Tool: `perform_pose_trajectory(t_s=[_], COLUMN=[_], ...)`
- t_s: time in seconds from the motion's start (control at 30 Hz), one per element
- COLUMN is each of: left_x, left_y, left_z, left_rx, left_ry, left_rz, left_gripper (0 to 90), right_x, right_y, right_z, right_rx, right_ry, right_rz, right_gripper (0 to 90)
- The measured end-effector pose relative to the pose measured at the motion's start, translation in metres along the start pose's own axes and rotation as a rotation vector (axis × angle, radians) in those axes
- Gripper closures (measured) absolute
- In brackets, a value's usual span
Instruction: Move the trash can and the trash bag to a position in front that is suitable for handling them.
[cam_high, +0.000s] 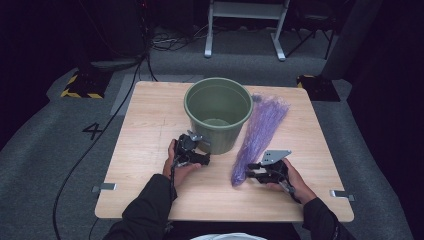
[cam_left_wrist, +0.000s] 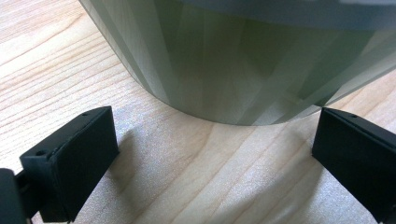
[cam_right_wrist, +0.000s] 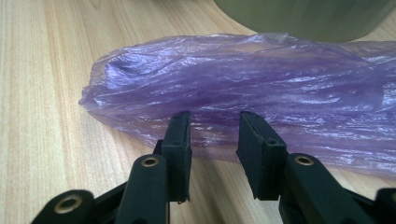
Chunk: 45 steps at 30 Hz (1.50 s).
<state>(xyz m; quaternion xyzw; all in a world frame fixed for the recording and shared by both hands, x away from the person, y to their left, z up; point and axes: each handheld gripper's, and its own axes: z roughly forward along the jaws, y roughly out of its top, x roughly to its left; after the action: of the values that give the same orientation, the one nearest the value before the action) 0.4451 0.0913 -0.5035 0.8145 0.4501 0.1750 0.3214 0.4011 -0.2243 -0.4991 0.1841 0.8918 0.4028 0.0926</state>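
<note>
A green bucket (cam_high: 218, 114) is standing upright near the middle of the wooden table (cam_high: 145, 130), with a purple plastic bag (cam_high: 260, 135) lying flat just beside it on its right. The left gripper (cam_high: 197, 150) is sitting low against the bucket's near wall, its 2 jaws spread wide and apart from it. The right gripper (cam_high: 254, 170) is resting at the bag's near end, its 2 jaws partly spread with their tips at the bag's edge, gripping nothing.
</note>
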Motion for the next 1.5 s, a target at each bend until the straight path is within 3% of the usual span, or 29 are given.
perform_pose_trajectory(t_s=[0.5, 0.6, 0.63, 0.8, 0.87, 0.9, 0.93, 0.97, 1.0, 1.13, 1.4, 1.5], left_x=[-0.003, -0.008, -0.011, -0.021, -0.027, -0.034, -0.034, -0.041, -0.044, -0.056, -0.059, -0.062], left_y=[-0.005, -0.009, -0.013, -0.021, -0.024, -0.027, -0.027, -0.028, -0.029, -0.03, -0.034, -0.037], left_z=[-0.004, -0.008, -0.012, -0.02, -0.024, -0.029, -0.029, -0.033, -0.034, -0.04, -0.051, -0.054], left_rx=[-0.004, -0.006, -0.003, 0.002, 0.001, -0.015, -0.015, -0.009, -0.005, -0.016, -0.035, -0.05], left_ry=[-0.025, -0.059, -0.074, -0.119, -0.15, -0.191, -0.191, -0.247, -0.25, -0.288, -0.33, -0.367], left_rz=[0.023, 0.058, 0.086, 0.125, 0.158, 0.189, 0.189, 0.23, 0.24, 0.266, 0.27, 0.286], left_gripper=[0.5, 0.7, 0.8, 1.2, 3.0, 13.7, 19.2, 18.5, 14.7, 15.8, 15.7, 15.6], right_x=[0.004, 0.006, 0.007, 0.009, 0.01, 0.011, 0.011, 0.013, 0.014, 0.016, 0.017, 0.019], right_y=[0.001, 0.003, 0.005, 0.009, 0.011, 0.013, 0.013, 0.016, 0.017, 0.02, 0.024, 0.027], right_z=[0.002, 0.004, 0.005, 0.009, 0.011, 0.013, 0.013, 0.016, 0.017, 0.022, 0.029, 0.033], right_rx=[-0.01, -0.002, 0.01, 0.012, 0.017, 0.023, 0.023, 0.025, 0.022, 0.016, 0.009, 0.004], right_ry=[0.003, -0.005, -0.02, -0.022, -0.031, -0.032, -0.032, -0.032, -0.027, -0.017, -0.017, -0.026], right_rz=[0.002, -0.002, 0.0, 0.007, 0.0, -0.007, -0.007, -0.006, -0.004, 0.003, 0.027, 0.036], right_gripper=[63.6, 60.9, 57.6, 51.0, 47.4, 47.4, 47.4, 47.4, 47.4, 46.0, 43.9, 43.8])
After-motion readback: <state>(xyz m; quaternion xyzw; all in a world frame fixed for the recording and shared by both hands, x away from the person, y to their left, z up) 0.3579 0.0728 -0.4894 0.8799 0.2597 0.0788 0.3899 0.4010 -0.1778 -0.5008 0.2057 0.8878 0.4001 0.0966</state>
